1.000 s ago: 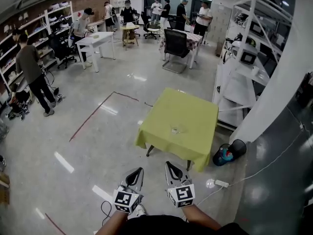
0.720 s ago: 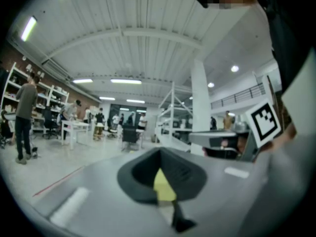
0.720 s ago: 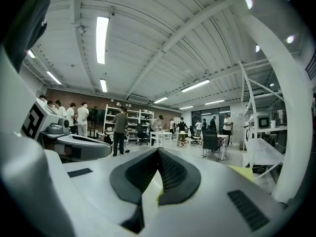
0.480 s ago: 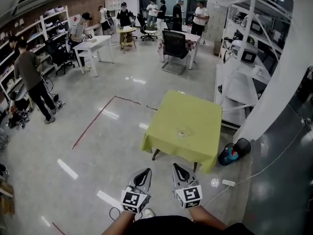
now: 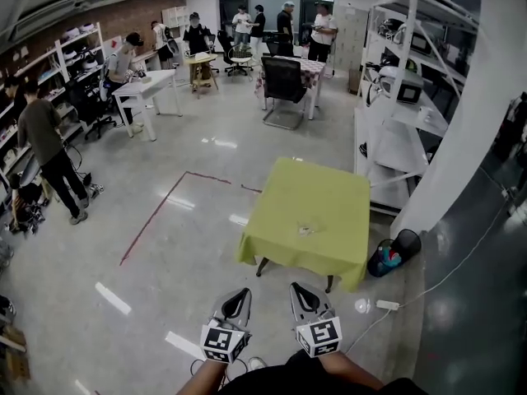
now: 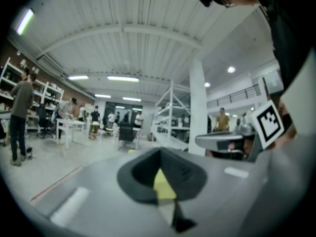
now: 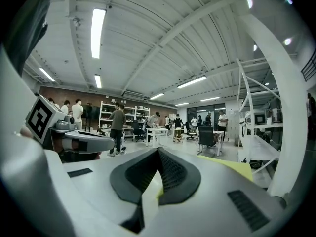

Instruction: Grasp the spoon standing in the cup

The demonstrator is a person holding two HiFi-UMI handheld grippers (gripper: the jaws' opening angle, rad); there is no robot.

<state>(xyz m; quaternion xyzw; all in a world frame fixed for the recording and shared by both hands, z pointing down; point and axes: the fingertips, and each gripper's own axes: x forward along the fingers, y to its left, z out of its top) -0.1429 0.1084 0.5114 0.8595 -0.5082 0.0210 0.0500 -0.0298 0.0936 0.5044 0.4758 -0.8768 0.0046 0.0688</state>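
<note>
A small clear cup [image 5: 307, 229] stands on the yellow-green table [image 5: 329, 188] in the head view, some way ahead of me. It is too small to make out the spoon in it. My left gripper [image 5: 240, 294] and right gripper [image 5: 297, 289] are held side by side low in the view, well short of the table, both shut and empty. In the left gripper view the jaws of the left gripper [image 6: 160, 151] meet, with a sliver of the table [image 6: 163, 185] showing behind them. The right gripper [image 7: 158, 149] is likewise closed, with the table [image 7: 237, 168] to its right.
White shelving [image 5: 403, 122] stands just right of the table. A black bin [image 5: 402, 245] and a power strip [image 5: 387, 305] lie on the floor by the table's near right corner. A black chair [image 5: 282, 81], white desks and several people are farther back. Red tape [image 5: 156, 212] marks the floor.
The head view has shifted: both grippers sit lower in the frame and the table a little to the right. Both grippers stay shut and side by side.
</note>
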